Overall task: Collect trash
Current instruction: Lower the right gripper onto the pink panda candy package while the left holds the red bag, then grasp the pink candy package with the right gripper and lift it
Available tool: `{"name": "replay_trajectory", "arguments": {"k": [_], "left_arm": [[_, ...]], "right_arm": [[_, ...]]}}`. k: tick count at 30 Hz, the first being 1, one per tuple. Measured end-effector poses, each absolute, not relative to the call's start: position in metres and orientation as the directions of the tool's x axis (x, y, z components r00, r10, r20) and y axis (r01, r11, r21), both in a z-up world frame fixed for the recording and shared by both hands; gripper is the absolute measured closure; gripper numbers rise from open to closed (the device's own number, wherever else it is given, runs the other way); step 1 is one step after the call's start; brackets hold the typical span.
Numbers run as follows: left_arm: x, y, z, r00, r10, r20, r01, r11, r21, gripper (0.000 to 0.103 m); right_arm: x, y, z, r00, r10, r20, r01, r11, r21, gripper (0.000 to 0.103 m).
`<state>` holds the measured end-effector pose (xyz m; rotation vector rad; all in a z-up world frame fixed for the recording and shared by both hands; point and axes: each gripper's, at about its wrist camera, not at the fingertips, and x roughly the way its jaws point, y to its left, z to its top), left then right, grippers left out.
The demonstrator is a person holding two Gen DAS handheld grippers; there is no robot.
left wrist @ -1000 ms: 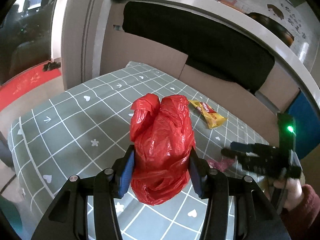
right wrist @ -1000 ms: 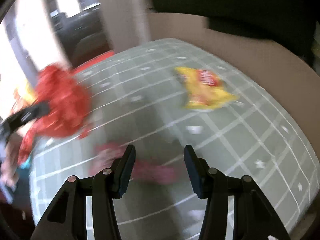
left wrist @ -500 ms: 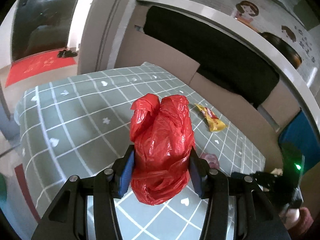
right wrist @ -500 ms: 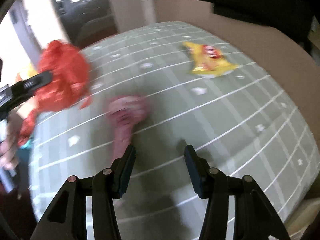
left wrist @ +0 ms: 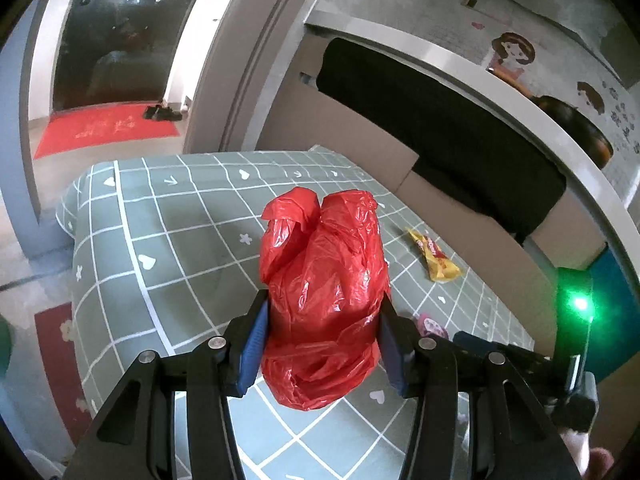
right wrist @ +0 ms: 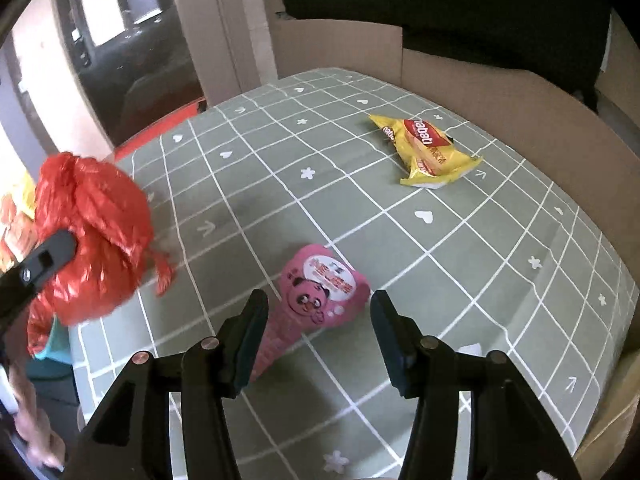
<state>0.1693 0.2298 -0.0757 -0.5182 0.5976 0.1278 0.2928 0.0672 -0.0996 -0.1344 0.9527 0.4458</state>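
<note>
Left tool (left wrist: 322, 344) clamps the crinkly red plastic bag (left wrist: 320, 292) above the green checked table (right wrist: 360, 200). Right tool (right wrist: 318, 336), its jaws just widening and empty, hovers over the pink cone-shaped wrapper (right wrist: 316, 300); best to straddle the wide printed end before closing. The yellow snack packet (right wrist: 424, 152) waits farther back.

Both views are lit by soft daylight, and straight lines are bent strongly towards the dark rounded corners by the fisheye lens. Glare is seen on the red bag (left wrist: 324, 296), and a bright green lamp (left wrist: 580, 303) is bloomed at the right of the left view. The red bag is slightly blurred in the right view.
</note>
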Motion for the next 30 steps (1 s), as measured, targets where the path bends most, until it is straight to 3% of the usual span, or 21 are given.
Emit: {"name": "replay_trajectory", "arguments": {"k": [5,17,23,30], "left_arm": [[0.169,0.221,-0.079,0.820,-0.055,-0.570,-0.231,0.879,-0.417,0.052],[0.164,0.233,-0.079,0.829,-0.086,-0.552,-0.226,0.852,-0.473,0.052],[0.162,0.242,-0.083,0.825,-0.060,-0.562,-0.273,0.829,-0.488,0.052],[0.163,0.239,-0.086,0.821,-0.048,-0.569,-0.278,0.837,-0.472,0.052]], "right_arm": [[0.288,0.083,-0.104,0.578,0.192,-0.793,-0.428,0.899,-0.095,0.052],[0.285,0.044,-0.105,0.575,0.146,-0.805,-0.394,0.912,-0.116,0.048],[0.279,0.039,-0.093,0.573,0.266,-0.775,-0.430,0.903,-0.008,0.048],[0.281,0.066,-0.096,0.569,0.238,-0.787,-0.419,0.907,-0.028,0.048]]}}
